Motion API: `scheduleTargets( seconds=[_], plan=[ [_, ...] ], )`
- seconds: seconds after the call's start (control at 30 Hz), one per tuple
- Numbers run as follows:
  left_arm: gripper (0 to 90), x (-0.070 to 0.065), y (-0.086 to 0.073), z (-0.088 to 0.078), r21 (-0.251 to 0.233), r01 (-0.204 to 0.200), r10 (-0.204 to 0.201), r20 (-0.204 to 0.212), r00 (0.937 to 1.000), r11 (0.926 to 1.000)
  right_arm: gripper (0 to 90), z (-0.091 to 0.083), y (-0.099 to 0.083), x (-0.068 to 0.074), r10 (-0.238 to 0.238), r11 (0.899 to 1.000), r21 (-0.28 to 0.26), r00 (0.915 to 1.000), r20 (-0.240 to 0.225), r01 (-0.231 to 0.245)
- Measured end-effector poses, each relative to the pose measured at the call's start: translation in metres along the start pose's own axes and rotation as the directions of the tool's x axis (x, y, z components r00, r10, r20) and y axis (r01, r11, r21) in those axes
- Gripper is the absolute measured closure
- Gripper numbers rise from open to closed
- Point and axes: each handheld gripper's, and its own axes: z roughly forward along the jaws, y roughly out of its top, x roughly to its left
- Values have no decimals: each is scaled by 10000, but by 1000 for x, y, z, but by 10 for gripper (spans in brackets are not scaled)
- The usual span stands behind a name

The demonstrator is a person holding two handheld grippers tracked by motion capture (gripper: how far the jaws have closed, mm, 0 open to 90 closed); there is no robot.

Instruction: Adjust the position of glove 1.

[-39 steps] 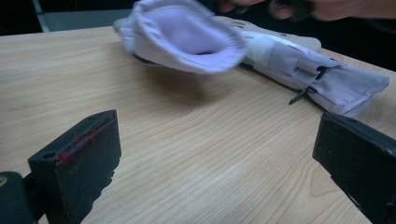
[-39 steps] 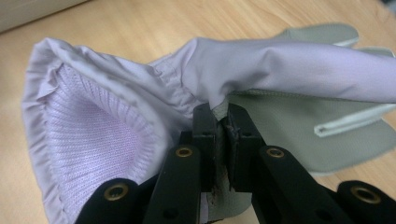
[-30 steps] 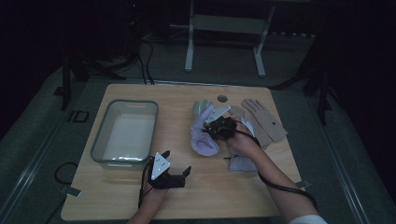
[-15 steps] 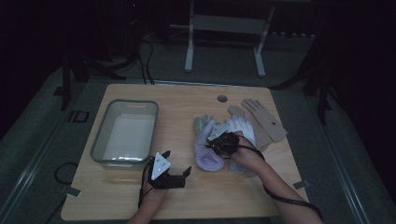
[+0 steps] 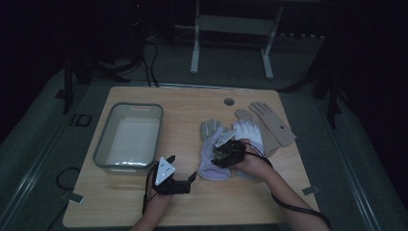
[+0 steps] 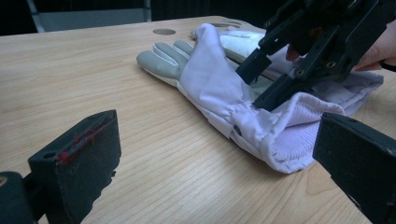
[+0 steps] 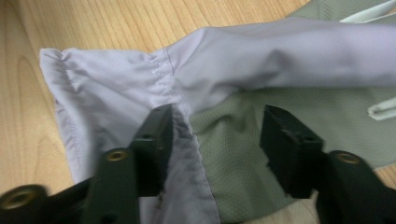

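A lavender work glove (image 5: 209, 161) with grey fingers lies flat on the wooden table (image 5: 192, 106), cuff toward the near edge. My right gripper (image 5: 223, 155) sits low over its cuff. Its jaws have just been opening and now stand apart (image 7: 217, 128), over the lavender fold (image 7: 280, 51) and grey-green mesh (image 7: 233, 158), without pinching either. My left gripper (image 5: 191, 180) rests on the table left of the cuff, open (image 6: 219, 135) and empty, facing the glove (image 6: 210, 88) and the right gripper (image 6: 285, 65).
A grey plastic bin (image 5: 103, 142) stands on the table's left half. A white glove (image 5: 248, 130) and a tan glove (image 5: 273, 127) lie behind my right hand. A round hole (image 5: 229, 102) is near the far edge.
My right gripper came down and toward the near edge with the lavender glove, laid it on the table and opened its jaws. The left gripper stayed put.
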Motion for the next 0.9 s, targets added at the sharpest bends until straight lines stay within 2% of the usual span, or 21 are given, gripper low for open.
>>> scheduleTargets(
  seconds=[0.07,0.13,0.4,0.43,0.5,0.57,0.73,0.9],
  plan=[
    [13,0,0,0,-17,23,-23,32,10000,10000,393,-1,-2,-1,92,10000,-10,9999,-64,-92],
    [13,1,0,0,-49,66,-66,61,10000,10000,377,0,-6,1,134,9999,70,9990,-423,-131],
    [13,0,0,1,44,-7,7,37,10000,10000,375,3,-8,-2,-447,9990,-88,9936,-1036,440],
    [13,0,0,1,53,-12,12,30,10000,10000,380,4,-6,-5,-610,9981,-163,9917,-1132,596],
    [13,0,0,1,69,-7,7,34,10000,10000,392,5,-5,-10,-612,9981,-145,9901,-1266,599],
    [13,0,0,1,76,6,-7,40,10000,10000,405,5,-3,-14,-668,9977,-178,9911,-1155,652],
    [13,0,0,1,46,21,-21,66,10000,10000,400,0,-1,-16,-144,9998,-181,9931,-1161,123],
    [13,0,0,0,49,-2,2,81,10000,10000,385,-16,-4,-11,7,9977,-668,9969,-789,-60]
  ],
)
